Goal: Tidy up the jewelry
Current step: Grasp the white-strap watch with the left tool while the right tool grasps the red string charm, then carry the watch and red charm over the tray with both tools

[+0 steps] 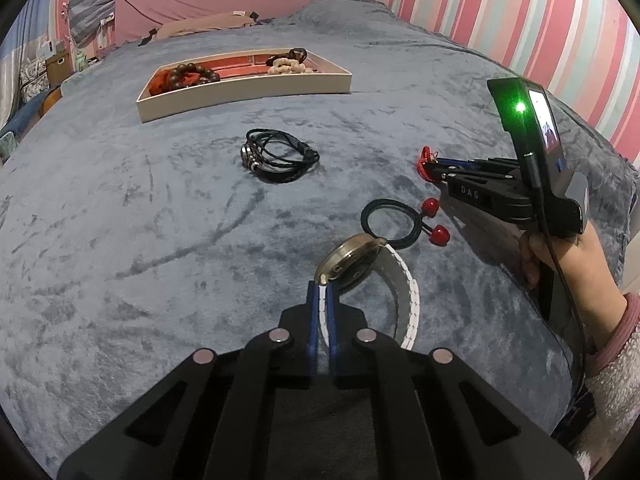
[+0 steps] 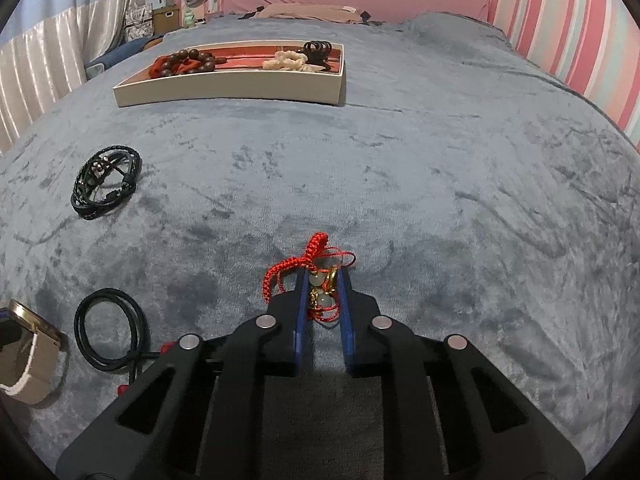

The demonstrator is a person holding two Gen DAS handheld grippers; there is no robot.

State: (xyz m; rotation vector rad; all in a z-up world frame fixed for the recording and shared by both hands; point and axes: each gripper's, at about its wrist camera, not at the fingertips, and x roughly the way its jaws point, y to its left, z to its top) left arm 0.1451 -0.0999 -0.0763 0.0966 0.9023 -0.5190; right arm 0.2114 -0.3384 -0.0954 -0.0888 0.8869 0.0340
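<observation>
My left gripper (image 1: 323,286) is shut on the white strap of a gold-cased watch (image 1: 350,258), which lies on the grey-blue blanket; the same watch (image 2: 34,344) shows at the lower left of the right wrist view. My right gripper (image 2: 323,280) is shut on a red cord bracelet (image 2: 310,262) with pale beads and gold charms. From the left wrist view, that gripper (image 1: 426,168) is at the right, red cord at its tips. A white tray (image 1: 244,94) (image 2: 228,88) far back holds dark wooden beads, a cream scrunchie and a dark hair tie.
A black braided bracelet (image 1: 280,156) (image 2: 106,182) lies mid-blanket. A black hair tie with two red balls (image 1: 394,224) (image 2: 110,330) rests just beyond the watch. A hand in a pink fleece sleeve (image 1: 568,264) holds the right gripper. A striped wall runs along the right.
</observation>
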